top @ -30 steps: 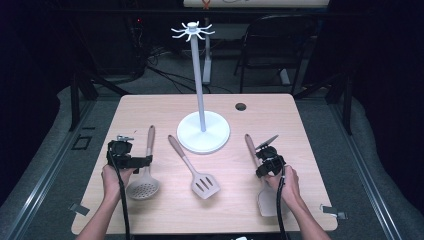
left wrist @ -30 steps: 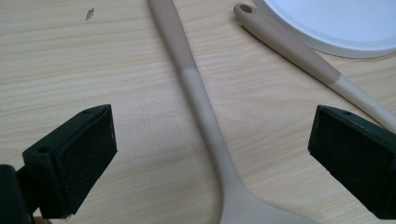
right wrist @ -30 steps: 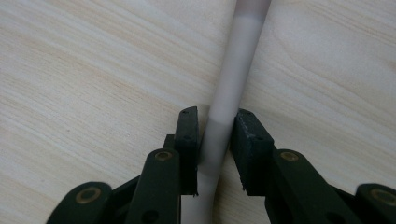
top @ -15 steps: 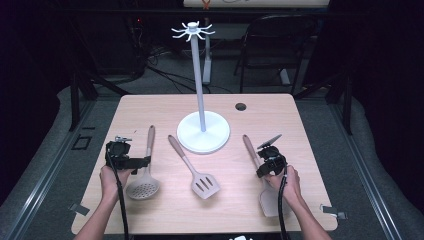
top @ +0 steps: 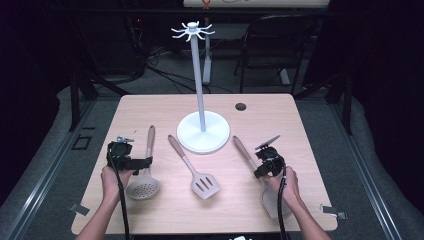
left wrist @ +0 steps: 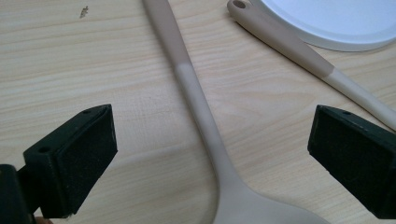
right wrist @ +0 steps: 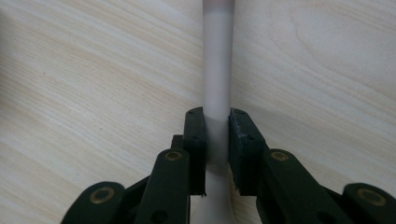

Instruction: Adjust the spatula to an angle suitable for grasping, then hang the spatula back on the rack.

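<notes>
**Grip on the spatula handle is thin; the hanging stand is close by**

The right gripper [right wrist: 216,140] has its two black jaws pressed on the pale stretch of a beige silicone spatula's handle [right wrist: 217,70], and they have just been closing onto it. The pads meet the handle near their tips only, so the hold looks shallow. From above, that spatula [top: 272,202] lies near the right front corner of the light wooden tabletop [top: 150,107], its brown handle end pointing toward the stand.

The left gripper [left wrist: 210,140] stands with its jaws wide apart, one on each side of the beige skimmer spoon's handle [left wrist: 198,100], with neither pad touching it. The skimmer [top: 143,186] lies near the left front corner, its perforated bowl toward the front edge.

Judged risks from here:
- A lift on so narrow a bite may let the long spatula pivot or slip, since the blade end is heavier than the handle.
- The smooth round handle could roll between the pads if the squeeze is off-centre.
- If the left jaws shut while set askew, they may push the skimmer sideways into the slotted beige turner [top: 199,176] lying between the two tools.
- A swinging utensil could strike the white hook stand [top: 202,127] at the tabletop's middle and tip its tall post.
</notes>
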The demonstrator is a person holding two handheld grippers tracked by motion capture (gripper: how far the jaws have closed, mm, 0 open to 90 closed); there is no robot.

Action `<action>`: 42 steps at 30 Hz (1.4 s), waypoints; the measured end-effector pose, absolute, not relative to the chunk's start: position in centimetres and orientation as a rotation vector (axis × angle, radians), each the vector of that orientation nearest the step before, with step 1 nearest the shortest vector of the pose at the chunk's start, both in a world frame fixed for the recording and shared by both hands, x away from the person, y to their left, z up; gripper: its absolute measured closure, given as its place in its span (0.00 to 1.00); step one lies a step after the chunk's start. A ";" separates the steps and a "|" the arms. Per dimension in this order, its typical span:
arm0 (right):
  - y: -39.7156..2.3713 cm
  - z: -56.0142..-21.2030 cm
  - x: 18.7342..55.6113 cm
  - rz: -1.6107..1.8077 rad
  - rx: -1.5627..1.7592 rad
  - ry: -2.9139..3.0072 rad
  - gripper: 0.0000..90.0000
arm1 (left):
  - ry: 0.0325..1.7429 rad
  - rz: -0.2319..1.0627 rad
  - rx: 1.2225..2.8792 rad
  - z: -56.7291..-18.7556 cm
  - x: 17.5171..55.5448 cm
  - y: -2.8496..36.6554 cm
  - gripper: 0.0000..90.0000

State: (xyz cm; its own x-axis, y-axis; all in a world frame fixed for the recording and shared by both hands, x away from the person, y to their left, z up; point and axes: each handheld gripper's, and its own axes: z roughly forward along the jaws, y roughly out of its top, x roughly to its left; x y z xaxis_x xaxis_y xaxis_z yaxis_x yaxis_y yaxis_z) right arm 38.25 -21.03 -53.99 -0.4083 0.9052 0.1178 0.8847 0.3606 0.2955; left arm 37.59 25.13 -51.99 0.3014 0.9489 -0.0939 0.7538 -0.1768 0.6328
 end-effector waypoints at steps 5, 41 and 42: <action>-21.1 -53.4 37.8 0.559 1.647 2.532 0.87 | 1.505 0.445 1.985 -51.8 37.5 25.0 0.01; -18.7 -47.8 35.0 0.936 1.298 2.399 0.87 | 1.256 0.327 1.948 -47.4 36.8 20.3 0.01; -18.5 -47.7 35.0 0.945 1.285 2.399 0.87 | 1.248 0.319 1.950 -47.3 36.8 20.1 0.01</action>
